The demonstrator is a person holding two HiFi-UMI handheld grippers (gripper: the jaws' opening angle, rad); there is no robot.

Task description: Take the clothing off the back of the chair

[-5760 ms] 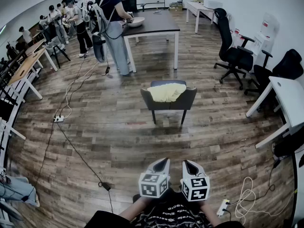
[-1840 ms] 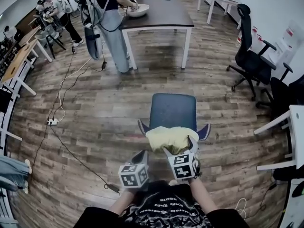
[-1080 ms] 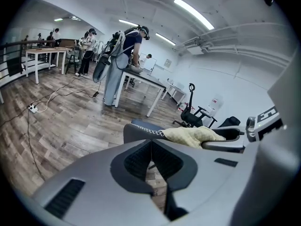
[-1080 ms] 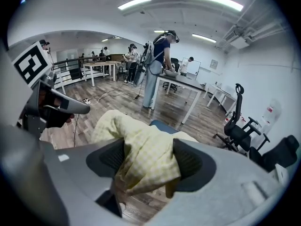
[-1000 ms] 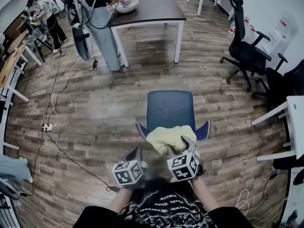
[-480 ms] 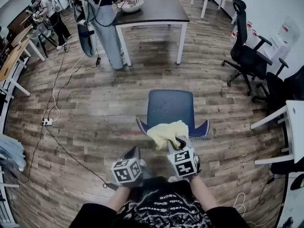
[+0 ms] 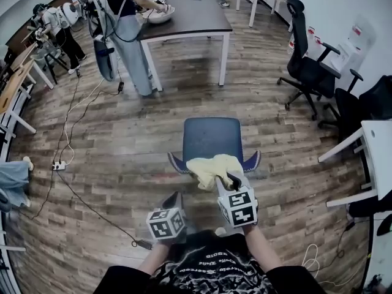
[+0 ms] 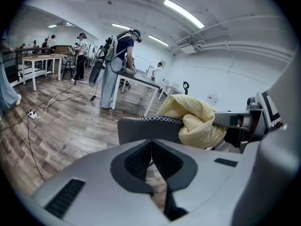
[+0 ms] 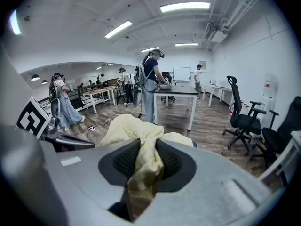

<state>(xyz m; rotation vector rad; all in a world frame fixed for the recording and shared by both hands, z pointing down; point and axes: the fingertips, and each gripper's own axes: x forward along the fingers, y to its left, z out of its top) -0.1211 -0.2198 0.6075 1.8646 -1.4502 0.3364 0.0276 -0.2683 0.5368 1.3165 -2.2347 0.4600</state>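
Note:
A yellow garment lies bunched over the back of a dark blue chair. My right gripper is shut on a fold of it; its jaws have just been closing, and the cloth is pinched between the pads and hangs down from them. In the left gripper view the garment rises above the backrest, lifted at its right end. My left gripper hovers just left of the garment, behind the backrest. Its jaws are shut with nothing between them.
A dark table stands beyond the chair, with a person working at its left end. Black office chairs and a white desk line the right side. Cables trail over the wooden floor at left.
The right gripper closed on the yellow garment and rose with it, pulling the cloth into a bunch. The left gripper shifted slightly beside it.

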